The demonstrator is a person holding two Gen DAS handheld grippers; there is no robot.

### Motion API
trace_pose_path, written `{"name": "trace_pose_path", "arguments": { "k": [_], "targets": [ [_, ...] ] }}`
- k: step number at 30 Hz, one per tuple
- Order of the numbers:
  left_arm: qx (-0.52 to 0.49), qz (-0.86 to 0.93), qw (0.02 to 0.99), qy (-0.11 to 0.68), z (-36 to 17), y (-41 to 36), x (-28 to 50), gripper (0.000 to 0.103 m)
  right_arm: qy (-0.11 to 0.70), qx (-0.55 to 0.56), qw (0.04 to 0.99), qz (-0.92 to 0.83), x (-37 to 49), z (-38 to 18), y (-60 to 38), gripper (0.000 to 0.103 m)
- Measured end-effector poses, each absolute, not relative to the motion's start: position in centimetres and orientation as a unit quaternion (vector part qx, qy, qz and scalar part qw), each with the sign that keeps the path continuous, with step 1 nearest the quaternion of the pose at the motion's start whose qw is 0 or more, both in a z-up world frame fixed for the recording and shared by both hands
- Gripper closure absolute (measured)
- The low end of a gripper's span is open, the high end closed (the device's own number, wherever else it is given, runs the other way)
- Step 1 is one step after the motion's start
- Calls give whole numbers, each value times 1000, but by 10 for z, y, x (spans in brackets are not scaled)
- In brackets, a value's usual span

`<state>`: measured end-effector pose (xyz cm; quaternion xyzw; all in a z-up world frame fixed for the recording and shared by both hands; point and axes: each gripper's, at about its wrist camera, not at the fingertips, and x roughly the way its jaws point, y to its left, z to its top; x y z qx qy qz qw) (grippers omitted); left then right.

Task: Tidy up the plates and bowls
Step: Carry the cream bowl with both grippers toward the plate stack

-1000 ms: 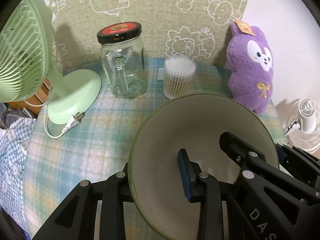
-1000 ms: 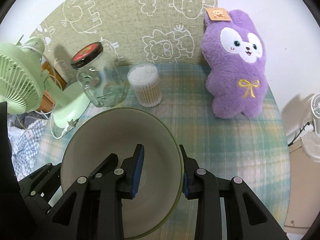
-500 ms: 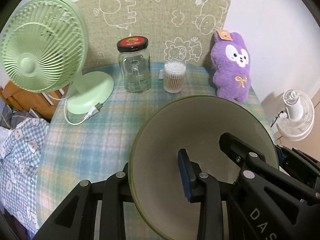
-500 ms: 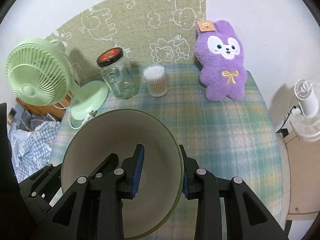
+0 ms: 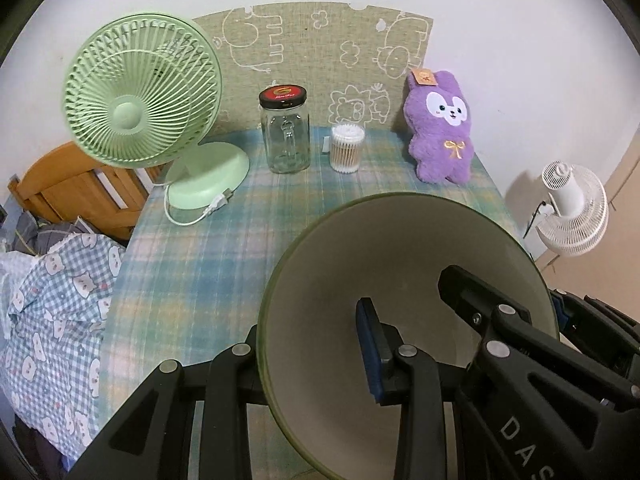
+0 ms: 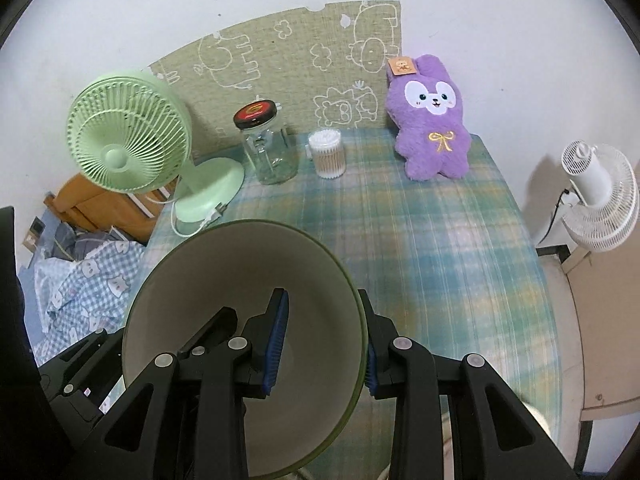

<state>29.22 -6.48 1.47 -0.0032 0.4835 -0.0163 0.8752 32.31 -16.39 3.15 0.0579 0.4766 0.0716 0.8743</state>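
Observation:
A large green-rimmed bowl with a pale inside is held in the air between both grippers, above the near end of the plaid table. My left gripper is shut on the bowl's left rim, one finger inside, one outside. My right gripper is shut on the bowl's right rim the same way. Each gripper's body shows at the edge of the other's view.
At the far end of the table stand a green desk fan, a glass jar with a dark lid, a tub of cotton swabs and a purple plush rabbit. A white floor fan stands right of the table. Checked bedding lies left.
Both grippers have pulled back and up from the far end of the table with the bowl still held. The jar, swabs and plush now look smaller and farther away.

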Motion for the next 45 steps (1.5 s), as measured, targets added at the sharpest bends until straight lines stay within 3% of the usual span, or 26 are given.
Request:
{"name": "trace_pose_path", "arguments": {
  "k": [22, 45],
  "targets": [
    [9, -43, 847, 529, -32, -42, 191, 71, 520, 68, 851, 43, 210, -13, -138, 67],
    [14, -35, 840, 542, -48, -39, 165, 74, 541, 75, 837, 37, 183, -41, -138, 67]
  ]
}}
